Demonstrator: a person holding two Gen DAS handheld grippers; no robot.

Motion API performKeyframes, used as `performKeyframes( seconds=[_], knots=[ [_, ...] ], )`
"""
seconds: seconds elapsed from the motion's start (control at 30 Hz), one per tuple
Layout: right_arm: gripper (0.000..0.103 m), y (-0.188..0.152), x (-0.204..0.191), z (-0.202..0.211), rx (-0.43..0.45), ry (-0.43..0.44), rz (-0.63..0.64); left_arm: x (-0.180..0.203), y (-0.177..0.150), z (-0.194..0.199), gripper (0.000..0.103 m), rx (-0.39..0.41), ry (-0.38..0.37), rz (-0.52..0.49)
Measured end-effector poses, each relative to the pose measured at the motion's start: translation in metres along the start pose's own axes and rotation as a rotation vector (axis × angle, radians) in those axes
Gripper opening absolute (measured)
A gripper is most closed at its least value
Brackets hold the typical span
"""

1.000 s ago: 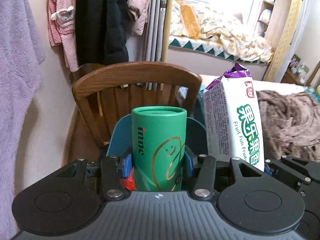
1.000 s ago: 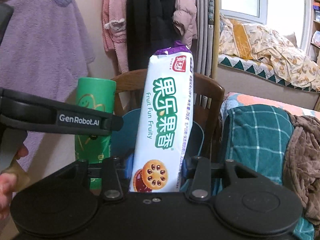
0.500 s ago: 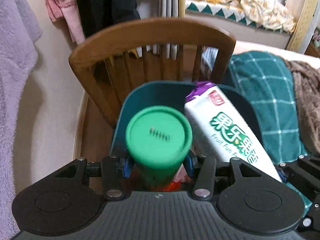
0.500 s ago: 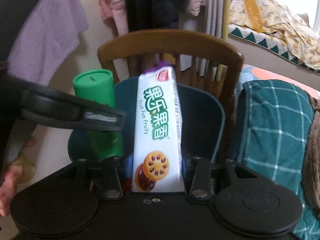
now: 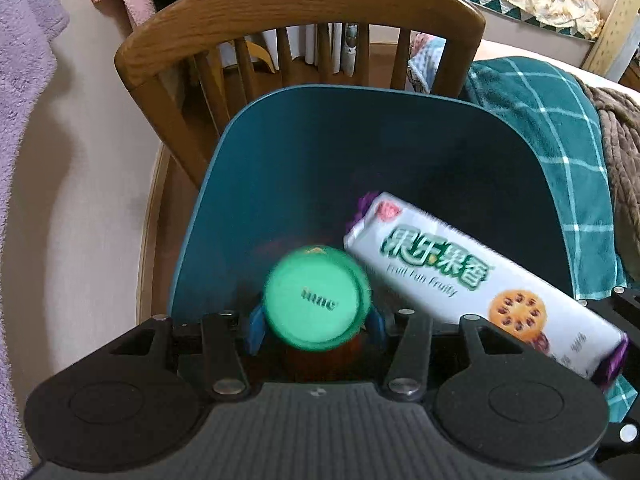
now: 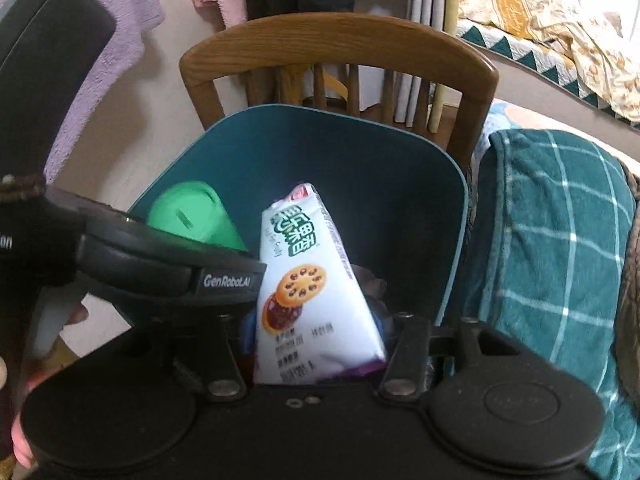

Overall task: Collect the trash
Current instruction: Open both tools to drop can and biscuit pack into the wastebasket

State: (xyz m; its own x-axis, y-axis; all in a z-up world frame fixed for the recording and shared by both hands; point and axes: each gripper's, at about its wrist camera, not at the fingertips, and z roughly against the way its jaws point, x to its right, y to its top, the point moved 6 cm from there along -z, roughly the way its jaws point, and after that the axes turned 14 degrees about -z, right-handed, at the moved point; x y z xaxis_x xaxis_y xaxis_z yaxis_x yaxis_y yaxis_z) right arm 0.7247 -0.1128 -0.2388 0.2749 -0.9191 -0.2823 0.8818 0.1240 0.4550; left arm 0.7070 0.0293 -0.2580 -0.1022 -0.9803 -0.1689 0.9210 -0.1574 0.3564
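My left gripper (image 5: 316, 326) is shut on a green cardboard tube (image 5: 316, 304), tipped lid-first into the mouth of a dark teal bin (image 5: 320, 128). My right gripper (image 6: 316, 332) is shut on a white biscuit packet (image 6: 308, 276), also pointing down into the bin (image 6: 360, 152). The packet shows in the left wrist view (image 5: 460, 276) just right of the tube. The tube shows in the right wrist view (image 6: 188, 216) behind the left gripper's body. Dark trash lies at the bin's bottom.
A wooden chair (image 5: 296, 12) stands right behind the bin. A teal checked blanket (image 5: 560, 140) and a brown throw (image 5: 624, 140) lie on the bed to the right. A wall with hanging clothes (image 6: 112, 40) is on the left.
Both grippers have tilted steadily downward and moved over the bin. The tube and the packet, upright a second ago, now point into the bin's opening, still held.
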Motion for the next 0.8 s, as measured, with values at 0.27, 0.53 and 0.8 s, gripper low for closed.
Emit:
performKeyframes(
  seconds=[0.27, 0.53, 0.8],
  knots=[
    [0.060, -0.004, 0.008, 0.012, 0.025, 0.018, -0.032, 0.004, -0.002, 0.014, 0.065, 0.032, -0.042, 0.017],
    [0.073, -0.001, 0.006, 0.051, 0.103, 0.062, -0.062, 0.002, -0.008, 0.061, 0.071, 0.138, -0.054, 0.018],
    [0.088, -0.014, -0.001, 0.114, 0.185, 0.127, -0.042, -0.003, -0.029, 0.118, 0.071, 0.225, -0.070, 0.010]
  ],
)
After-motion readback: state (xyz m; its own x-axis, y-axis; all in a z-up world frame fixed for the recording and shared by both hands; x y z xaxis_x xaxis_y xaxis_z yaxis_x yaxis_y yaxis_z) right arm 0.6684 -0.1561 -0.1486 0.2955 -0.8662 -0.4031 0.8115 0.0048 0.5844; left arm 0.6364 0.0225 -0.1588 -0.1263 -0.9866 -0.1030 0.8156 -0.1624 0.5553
